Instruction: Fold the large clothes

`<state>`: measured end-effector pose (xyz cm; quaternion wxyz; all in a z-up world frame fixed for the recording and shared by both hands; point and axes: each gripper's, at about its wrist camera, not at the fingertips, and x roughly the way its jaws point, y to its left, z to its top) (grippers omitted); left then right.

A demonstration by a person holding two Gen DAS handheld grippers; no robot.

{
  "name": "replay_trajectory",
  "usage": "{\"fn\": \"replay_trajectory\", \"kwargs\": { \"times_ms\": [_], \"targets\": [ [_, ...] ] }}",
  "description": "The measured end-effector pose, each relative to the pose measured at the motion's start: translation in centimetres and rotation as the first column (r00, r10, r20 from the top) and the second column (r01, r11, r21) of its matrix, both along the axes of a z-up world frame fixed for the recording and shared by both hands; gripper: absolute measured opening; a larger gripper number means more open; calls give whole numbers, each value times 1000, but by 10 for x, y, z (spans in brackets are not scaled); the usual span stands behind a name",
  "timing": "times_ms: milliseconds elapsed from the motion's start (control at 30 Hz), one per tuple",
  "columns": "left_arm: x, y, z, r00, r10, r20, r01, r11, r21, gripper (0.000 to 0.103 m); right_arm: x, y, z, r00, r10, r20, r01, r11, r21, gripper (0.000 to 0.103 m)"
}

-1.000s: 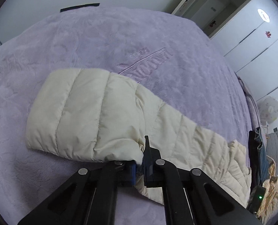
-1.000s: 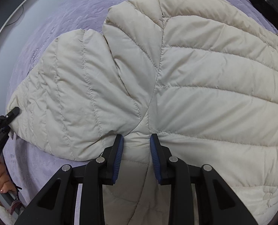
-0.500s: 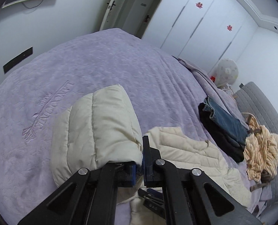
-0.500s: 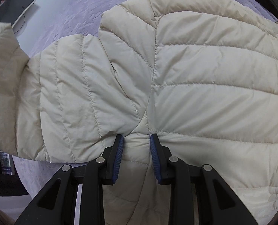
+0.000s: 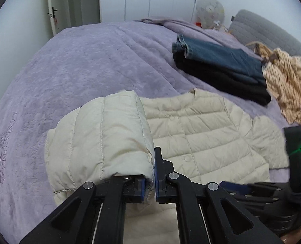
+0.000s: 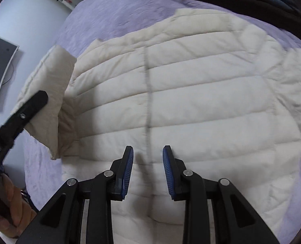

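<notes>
Left gripper (image 5: 154,181) and right gripper (image 6: 148,170): black angular linkages, silver pivot screws, ribbed blue finger pads (image 6: 168,174); bare-skinned hand (image 6: 7,207) at lower left

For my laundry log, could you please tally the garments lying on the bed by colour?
Cream: 1, puffer jacket
Blue: 1, folded jeans
Black: 1, folded garment under the jeans
Tan striped: 1, crumpled garment
Total: 4

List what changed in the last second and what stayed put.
The left gripper swung the cream sleeve it holds up and over toward the jacket body. The right gripper opened wider and lost its pinched fold. The purple bedspread and dark folded clothes stayed.
</notes>
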<state>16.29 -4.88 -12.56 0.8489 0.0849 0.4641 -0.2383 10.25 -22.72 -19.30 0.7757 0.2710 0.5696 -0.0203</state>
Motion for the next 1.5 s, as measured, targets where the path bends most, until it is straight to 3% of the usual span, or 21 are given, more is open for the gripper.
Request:
{"fn": "replay_trajectory", "kwargs": {
  "times_ms": [133,200,233,267,300,333,400,567,633,700,800,900,1000,1100,1167,1200,1267,1300,1333,1433,1500],
  "targets": [
    [-10,-28,-40,994,-51,-99,63,991,119,7,-28,-44,-4,997,-71,-25,71,997,-10,33],
    [-18,-32,-49,994,-61,-93,75,985,157,7,-35,-45,-7,996,-87,-29,86,996,-6,38],
    [-22,-32,-51,994,-69,-86,82,983,167,14,-37,-50,-8,996,-88,-26,88,996,-3,41],
    [-25,-32,-52,994,-77,-83,91,981,170,52,-38,-53,-9,996,-89,-23,89,996,-1,43],
    [-28,-32,-51,993,-80,-82,94,981,170,81,-41,-46,-8,996,-88,-22,89,996,0,44],
    [-32,-29,-48,996,-73,-56,81,981,176,101,-43,-39,-7,996,-88,-21,88,996,1,44],
    [-38,-30,-42,996,-88,-13,89,976,201,102,-43,-35,-7,996,-90,-19,90,996,7,48],
    [-39,-4,-27,999,-41,-17,43,982,183,102,-37,-26,2,997,-73,-8,73,997,-12,58],
    [-35,22,-17,999,33,7,-34,987,155,102,-30,-17,11,999,-42,15,43,998,-48,77],
    [-29,56,-5,988,143,51,-149,980,136,102,-23,1,26,998,19,58,-13,995,-103,80],
    [-10,113,2,941,327,89,-336,933,131,102,-7,37,49,981,159,108,-134,969,-209,81],
    [18,160,-10,889,456,50,-458,876,150,102,15,92,60,932,342,121,-282,893,-350,81],
    [37,188,-25,856,517,28,-515,844,153,102,30,148,55,864,500,62,-403,759,-512,81],
    [51,192,-41,850,527,-2,-521,841,146,102,49,187,32,807,591,-13,-441,588,-678,80],
    [53,185,-53,860,511,-7,-504,851,147,102,59,196,21,815,577,-63,-410,495,-766,80],
    [53,179,-60,866,500,-4,-492,855,163,102,63,193,19,828,556,-67,-387,482,-786,79],
    [54,170,-72,876,482,-8,-471,860,193,102,69,176,24,870,493,-22,-330,549,-768,60],
    [54,168,-77,878,479,-11,-468,861,199,102,69,163,29,893,450,18,-294,614,-733,36],
    [55,167,-80,877,480,-15,-468,861,197,102,69,146,34,917,394,59,-252,688,-681,26],
    [57,169,-84,874,485,-31,-471,861,191,102,56,79,36,973,136,184,-61,930,-361,25],
    [60,169,-87,877,480,-35,-464,863,198,102,41,32,18,981,-96,169,111,990,-87,25]
  ]
}}
